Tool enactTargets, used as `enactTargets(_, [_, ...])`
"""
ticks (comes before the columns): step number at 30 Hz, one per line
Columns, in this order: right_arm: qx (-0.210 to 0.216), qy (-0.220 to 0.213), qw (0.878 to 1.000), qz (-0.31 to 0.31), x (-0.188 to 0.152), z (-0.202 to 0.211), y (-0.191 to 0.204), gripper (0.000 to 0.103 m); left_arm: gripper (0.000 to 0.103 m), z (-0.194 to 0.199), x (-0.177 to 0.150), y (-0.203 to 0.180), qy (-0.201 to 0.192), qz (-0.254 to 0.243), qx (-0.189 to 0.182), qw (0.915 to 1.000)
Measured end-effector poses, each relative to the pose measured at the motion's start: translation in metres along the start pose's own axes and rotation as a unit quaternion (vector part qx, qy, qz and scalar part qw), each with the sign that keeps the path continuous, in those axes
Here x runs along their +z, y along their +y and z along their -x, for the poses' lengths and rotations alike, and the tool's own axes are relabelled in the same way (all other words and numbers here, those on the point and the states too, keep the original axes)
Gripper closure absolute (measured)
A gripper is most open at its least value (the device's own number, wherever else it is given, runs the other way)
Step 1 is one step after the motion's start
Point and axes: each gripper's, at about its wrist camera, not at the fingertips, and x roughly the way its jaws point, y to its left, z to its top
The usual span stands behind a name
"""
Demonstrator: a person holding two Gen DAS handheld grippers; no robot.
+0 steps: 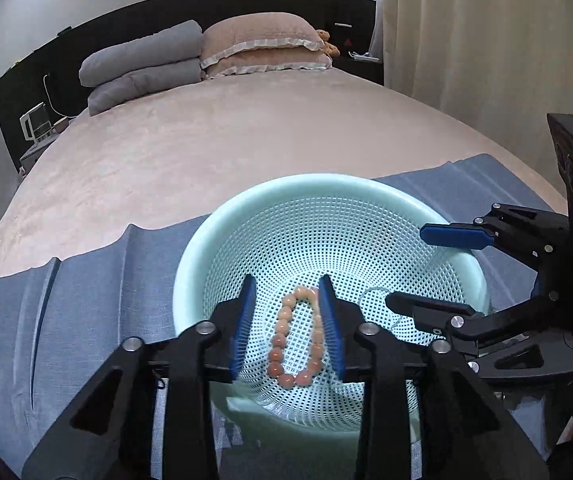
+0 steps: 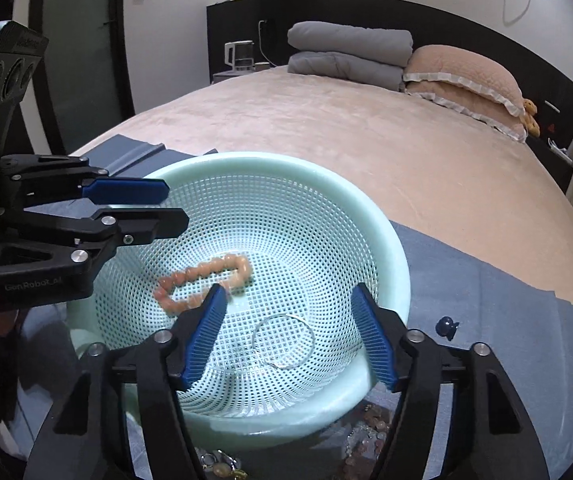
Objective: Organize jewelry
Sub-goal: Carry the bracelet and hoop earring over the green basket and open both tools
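A mint-green perforated basket (image 1: 190, 264) (image 2: 390, 248) stands on a blue cloth on the bed. A peach bead bracelet (image 1: 282, 340) (image 2: 202, 272) lies loose on the basket's bottom. A thin clear bangle (image 2: 284, 340) lies beside it. My left gripper (image 1: 286, 284) (image 2: 174, 206) hangs over the basket, open. In the left wrist view the bracelet shows between its blue pads, but the right wrist view shows it lying well below them, untouched. My right gripper (image 2: 288, 292) (image 1: 406, 268) is open wide above the bangle, holding nothing.
The blue cloth (image 1: 86, 300) (image 2: 486, 300) covers the near end of the pink bed. Several loose jewelry pieces (image 2: 370, 428) lie on it in front of the basket, and a small dark blue object (image 2: 446, 326) to the right. Folded grey blankets (image 1: 142, 64) and pillows sit far back.
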Motion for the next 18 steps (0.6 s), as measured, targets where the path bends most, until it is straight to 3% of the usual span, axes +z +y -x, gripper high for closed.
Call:
enactTargets(2, [0.007,-0.011,1.000,0.000,0.000,0.007,-0.004,0.028,0.041,0.010,0.001,0.003,-0.012,0.001,-0.002,0.9999])
enactTargets(3, [0.007,-0.019,1.000,0.001,-0.002,0.013,-0.006,0.019,0.034,0.017,0.000,0.004,-0.025,-0.001,-0.003,0.9997])
enactTargets(4, [0.009,-0.031,0.999,0.003,-0.005,0.020,-0.008,0.015,0.020,0.025,-0.002,0.005,-0.040,-0.004,-0.009,0.9991])
enactTargets(5, [0.014,-0.044,0.999,0.007,-0.008,0.028,-0.010,0.016,0.011,0.035,-0.005,0.005,-0.058,-0.013,-0.019,0.9980])
enactTargets(8, [0.047,-0.065,0.997,0.022,-0.022,0.051,-0.016,0.016,0.006,0.062,-0.018,-0.001,-0.098,-0.070,-0.058,0.9910])
enactTargets(12, [0.040,-0.061,0.996,0.044,-0.050,0.073,-0.024,0.015,0.006,0.082,-0.045,-0.022,-0.109,-0.169,-0.073,0.9768])
enactTargets(18, [0.033,-0.014,0.999,0.016,-0.111,0.090,-0.037,0.015,0.006,0.080,-0.092,-0.053,-0.065,-0.240,-0.141,0.9583])
